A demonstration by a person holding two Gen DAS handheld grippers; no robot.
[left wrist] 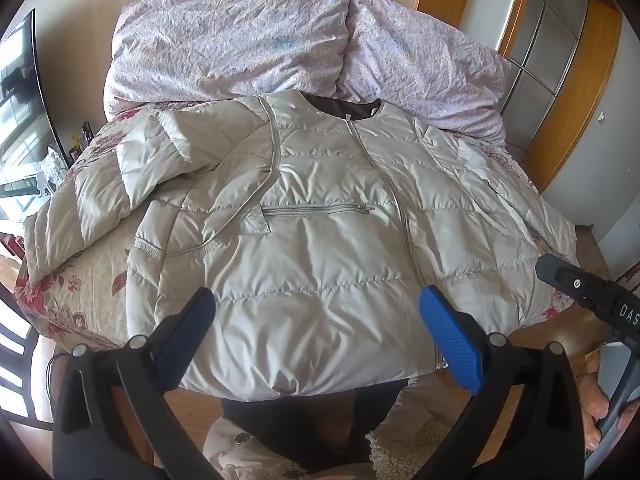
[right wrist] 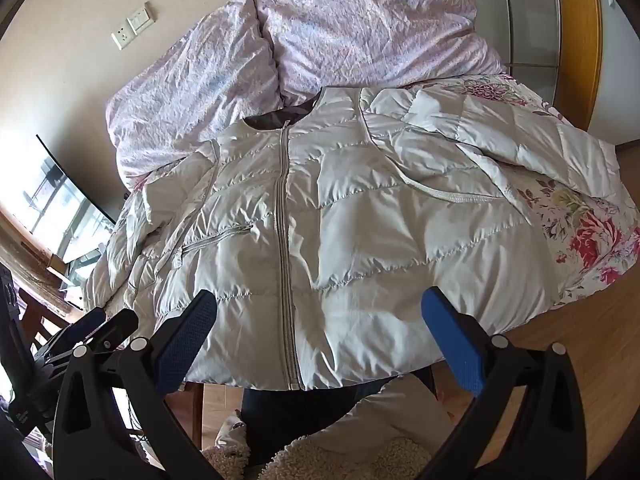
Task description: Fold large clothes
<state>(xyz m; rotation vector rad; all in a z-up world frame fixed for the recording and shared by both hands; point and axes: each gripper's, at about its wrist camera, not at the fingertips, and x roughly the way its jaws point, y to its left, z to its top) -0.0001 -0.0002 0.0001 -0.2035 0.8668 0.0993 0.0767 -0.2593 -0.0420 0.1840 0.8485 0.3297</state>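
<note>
A pale beige quilted jacket (left wrist: 312, 232) (right wrist: 320, 232) lies front up on the bed, zipped, its collar toward the pillows and its hem hanging over the near edge. One sleeve (left wrist: 132, 176) is bent across the left side; the other sleeve (right wrist: 520, 140) stretches right. My left gripper (left wrist: 318, 312) hovers open above the hem, nothing between its blue pads. My right gripper (right wrist: 320, 316) also hangs open over the hem near the zipper (right wrist: 286, 240). The right gripper's body (left wrist: 592, 300) shows at the left view's right edge, held by a hand (left wrist: 600, 400).
Two crumpled lilac pillows (left wrist: 248, 36) (right wrist: 360, 28) lie at the head of the bed. A floral bedspread (right wrist: 592, 240) (left wrist: 80, 292) covers the bed. A television (left wrist: 20, 100) stands at left, a wooden door frame (left wrist: 572, 92) at right. The person's legs and fleece slippers (right wrist: 360, 456) are below.
</note>
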